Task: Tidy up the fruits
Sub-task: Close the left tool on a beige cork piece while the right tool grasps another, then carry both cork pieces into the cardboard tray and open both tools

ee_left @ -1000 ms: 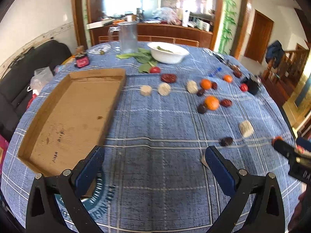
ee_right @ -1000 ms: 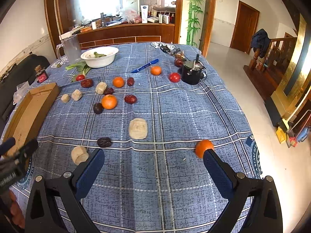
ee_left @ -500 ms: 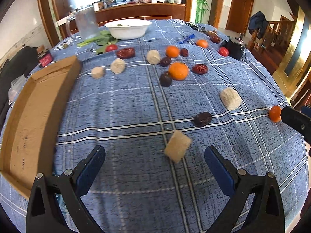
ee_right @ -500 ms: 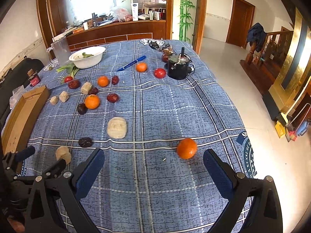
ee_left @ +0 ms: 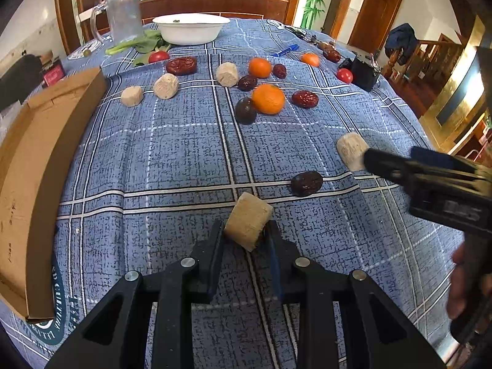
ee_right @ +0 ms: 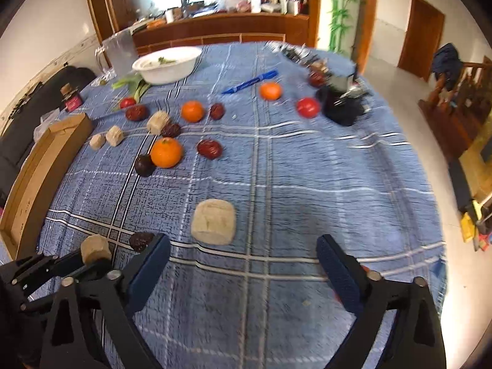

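My left gripper (ee_left: 244,236) is shut on a beige cylinder-shaped piece (ee_left: 248,225) low over the blue checked tablecloth; it also shows in the right wrist view (ee_right: 95,248). A dark date (ee_left: 306,183) lies just beyond it. My right gripper (ee_right: 243,255) is open and empty, with a larger beige piece (ee_right: 213,222) lying between and just ahead of its fingers. Oranges (ee_right: 166,152), red dates (ee_right: 209,149) and more beige pieces (ee_right: 114,135) lie scattered further back. An empty cardboard tray (ee_left: 27,166) is at the left.
A white bowl (ee_left: 190,28), green leaves, a clear jug (ee_left: 121,15) and a blue pen (ee_right: 250,81) are at the far side. A black pot (ee_right: 341,104) and a tomato (ee_right: 308,107) sit at the far right. The table edge curves close on the right.
My left gripper has closed on the beige piece it was approaching. My right gripper has swung left from the lone orange to face the larger beige piece.
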